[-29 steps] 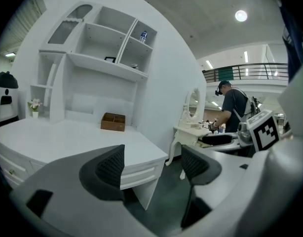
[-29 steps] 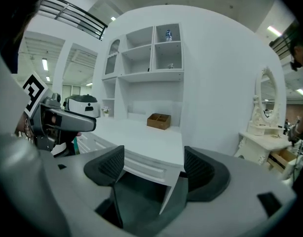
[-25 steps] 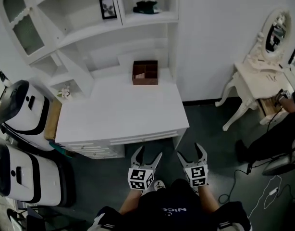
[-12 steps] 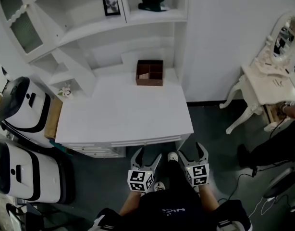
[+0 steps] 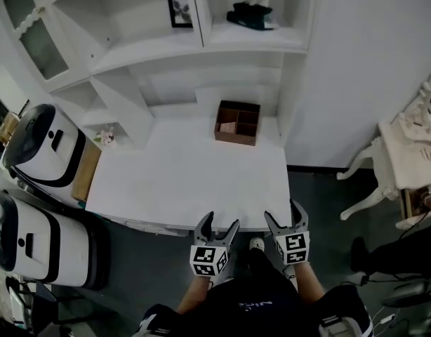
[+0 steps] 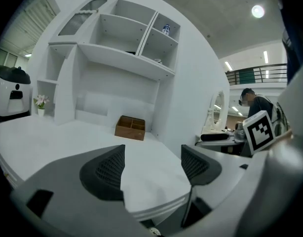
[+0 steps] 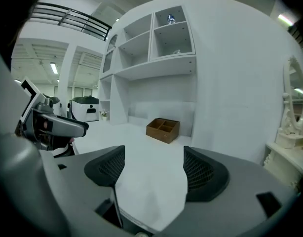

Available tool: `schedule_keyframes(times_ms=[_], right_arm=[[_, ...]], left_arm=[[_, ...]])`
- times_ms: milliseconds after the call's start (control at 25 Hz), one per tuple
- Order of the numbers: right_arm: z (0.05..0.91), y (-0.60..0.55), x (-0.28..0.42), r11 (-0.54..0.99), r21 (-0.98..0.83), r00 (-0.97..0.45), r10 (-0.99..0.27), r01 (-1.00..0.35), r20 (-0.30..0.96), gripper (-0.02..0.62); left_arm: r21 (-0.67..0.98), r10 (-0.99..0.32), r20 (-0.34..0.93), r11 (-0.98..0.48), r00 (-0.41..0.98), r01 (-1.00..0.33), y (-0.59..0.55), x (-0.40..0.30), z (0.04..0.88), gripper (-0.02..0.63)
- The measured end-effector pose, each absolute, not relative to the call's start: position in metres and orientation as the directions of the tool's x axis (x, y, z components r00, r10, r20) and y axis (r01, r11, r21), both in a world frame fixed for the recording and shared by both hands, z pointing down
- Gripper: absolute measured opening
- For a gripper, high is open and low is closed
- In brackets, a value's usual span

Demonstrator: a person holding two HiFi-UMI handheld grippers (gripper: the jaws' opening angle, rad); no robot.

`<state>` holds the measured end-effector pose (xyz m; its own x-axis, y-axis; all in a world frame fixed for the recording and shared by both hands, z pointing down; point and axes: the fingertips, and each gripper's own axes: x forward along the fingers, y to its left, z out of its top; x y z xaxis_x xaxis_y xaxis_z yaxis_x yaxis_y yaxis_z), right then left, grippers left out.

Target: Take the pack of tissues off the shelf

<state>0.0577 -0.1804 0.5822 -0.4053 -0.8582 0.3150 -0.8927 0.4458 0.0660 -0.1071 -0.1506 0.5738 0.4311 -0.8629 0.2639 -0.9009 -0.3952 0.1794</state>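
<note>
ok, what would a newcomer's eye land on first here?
The brown divided box stands out at the back of the all-white desk. Above it, the dark pack of tissues sits in the upper right shelf compartment. The left gripper and right gripper hover open and empty at the desk's near edge.

Surface [image 5: 180, 181]: white, smooth, matt painted. Shelf [image 5: 154, 50]: same white painted finish. Divided box [image 5: 237, 123]: brown wood, matt. Fingers [image 6: 106, 171]: dark matt plastic, mesh-textured pads.

Both have been brought forward: the left gripper [image 5: 220, 221] and right gripper [image 5: 281, 213] are now held right at the desk [image 5: 180, 181] front edge. The dressing table [image 5: 412, 153] got pushed mostly out of frame.
</note>
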Motion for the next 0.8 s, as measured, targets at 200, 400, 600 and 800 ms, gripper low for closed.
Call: schedule_keyframes(times_ms=[200, 400, 600, 800], right_arm=[[0.566, -0.237, 0.064, 0.466, 0.064, -0.431, -0.856, -0.882, 0.285, 0.365], [0.559, -0.274, 0.071, 0.492, 0.047, -0.464, -0.844, -0.869, 0.270, 0.362], [0.550, -0.302, 0.080, 0.513, 0.026, -0.489, -0.831, -0.858, 0.264, 0.362], [0.531, -0.331, 0.093, 0.515, 0.013, -0.498, -0.835, -0.857, 0.235, 0.350]], left_arm=[[0.158, -0.884, 0.256, -0.361, 0.391, -0.919, -0.202, -0.100, 0.564, 0.356], [0.144, -0.896, 0.256, -0.335, 0.362, -0.931, -0.239, -0.090, 0.558, 0.356], [0.136, -0.898, 0.263, -0.327, 0.352, -0.935, -0.269, -0.074, 0.549, 0.356], [0.146, -0.916, 0.268, -0.268, 0.299, -0.952, -0.298, -0.070, 0.543, 0.356]])
